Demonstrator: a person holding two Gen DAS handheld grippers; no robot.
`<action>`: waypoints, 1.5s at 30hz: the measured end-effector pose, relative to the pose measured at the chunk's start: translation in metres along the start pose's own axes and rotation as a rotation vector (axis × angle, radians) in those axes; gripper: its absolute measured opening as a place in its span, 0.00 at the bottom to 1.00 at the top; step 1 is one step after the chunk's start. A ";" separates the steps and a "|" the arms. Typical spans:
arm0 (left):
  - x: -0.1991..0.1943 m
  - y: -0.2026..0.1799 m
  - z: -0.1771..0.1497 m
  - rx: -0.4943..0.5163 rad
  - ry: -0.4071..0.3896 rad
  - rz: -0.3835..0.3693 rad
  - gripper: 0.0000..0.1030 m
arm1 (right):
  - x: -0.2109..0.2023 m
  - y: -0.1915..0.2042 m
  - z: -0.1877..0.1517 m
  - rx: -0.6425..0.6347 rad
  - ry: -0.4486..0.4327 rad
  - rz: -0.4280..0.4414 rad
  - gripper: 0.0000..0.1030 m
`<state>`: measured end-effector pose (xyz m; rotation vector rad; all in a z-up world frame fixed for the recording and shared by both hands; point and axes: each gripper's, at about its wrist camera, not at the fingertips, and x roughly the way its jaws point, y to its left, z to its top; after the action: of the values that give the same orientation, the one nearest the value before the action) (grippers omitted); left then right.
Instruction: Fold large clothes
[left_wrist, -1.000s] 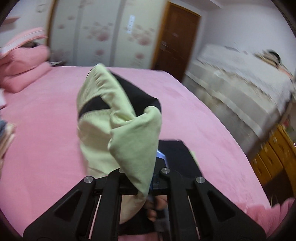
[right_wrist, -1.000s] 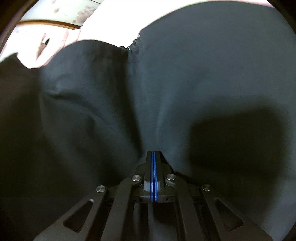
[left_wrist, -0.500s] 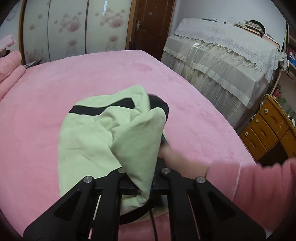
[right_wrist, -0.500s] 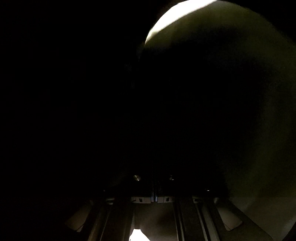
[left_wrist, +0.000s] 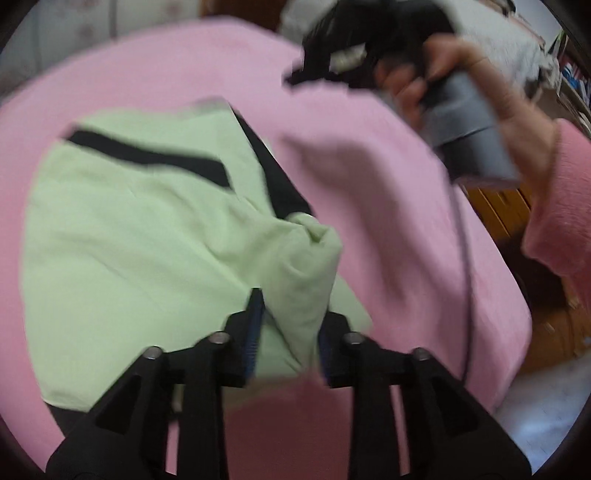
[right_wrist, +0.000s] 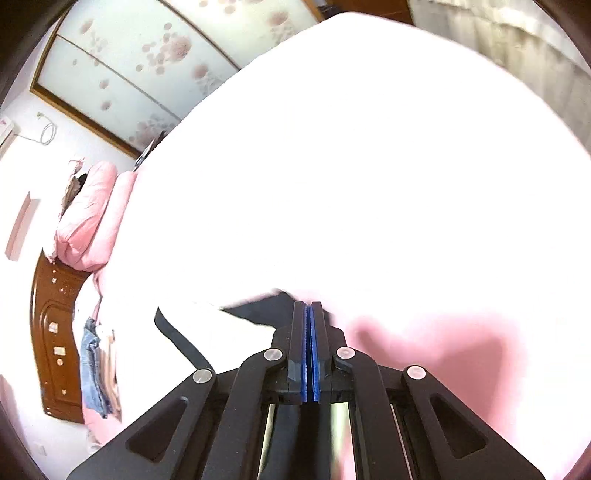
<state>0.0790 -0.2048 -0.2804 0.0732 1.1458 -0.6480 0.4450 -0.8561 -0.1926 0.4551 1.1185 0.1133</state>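
Note:
A light green garment with black stripes (left_wrist: 122, 229) lies folded on the pink bed (left_wrist: 388, 206). My left gripper (left_wrist: 290, 325) is open, its fingers apart, with a bunched fold of the green cloth (left_wrist: 306, 273) lying loose between them. My right gripper (right_wrist: 307, 325) is shut and empty, raised above the bed; it also shows in the left wrist view (left_wrist: 332, 55), held in a hand with a pink sleeve. A black part of the garment (right_wrist: 258, 310) shows just left of the right fingertips; the bed there is washed out white.
Pink pillows (right_wrist: 92, 218) and a wooden headboard (right_wrist: 55, 332) are at the bed's head, with folded jeans (right_wrist: 92, 369) beside them. A floral wardrobe (right_wrist: 147, 74) stands behind. A wooden cabinet (left_wrist: 498, 210) and a white-covered table (right_wrist: 517, 48) lie beyond the bed's right edge.
My left gripper has opened and let the green cloth go. My right gripper has come out from under the garment and lifted clear above the bed. The garment now lies flat.

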 end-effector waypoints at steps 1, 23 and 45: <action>0.004 0.001 -0.003 -0.003 0.053 -0.049 0.40 | -0.013 -0.003 -0.009 0.011 -0.006 -0.008 0.06; -0.050 0.160 -0.019 -0.318 0.153 0.317 0.57 | 0.012 0.075 -0.249 -0.073 0.230 -0.088 0.13; -0.009 0.155 0.009 -0.318 0.223 0.321 0.67 | -0.039 0.024 -0.284 0.241 -0.004 -0.106 0.03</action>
<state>0.1632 -0.0776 -0.3098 0.0574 1.4041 -0.1714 0.1791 -0.7629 -0.2510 0.6088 1.1554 -0.1170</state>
